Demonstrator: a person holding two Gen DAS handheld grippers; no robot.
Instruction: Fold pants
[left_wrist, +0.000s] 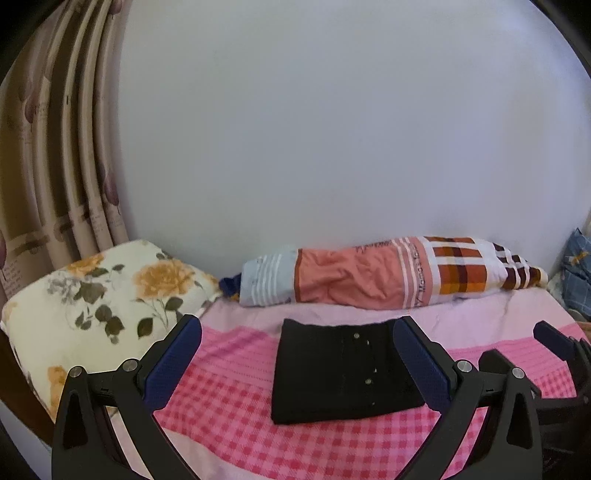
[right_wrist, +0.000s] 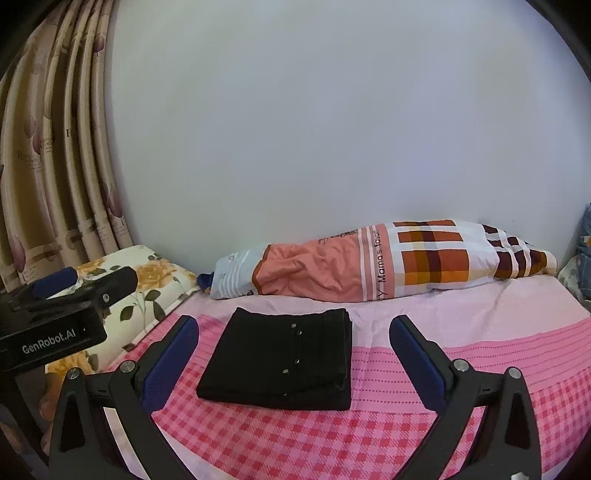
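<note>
the black pants (left_wrist: 343, 373) lie folded into a compact stack on the pink checked bed (left_wrist: 229, 417), near its middle, so the folding looks done. the left claw (left_wrist: 297, 363) and right claw (right_wrist: 293, 363) both hang released, grasping nothing, above the bed's near edge. no containers in view; a rolled quilt (right_wrist: 388, 258) lines the wall.

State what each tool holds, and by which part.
Nothing is held: left tool and right tool are both open, and the folded black pants lie free on the bed.
</note>
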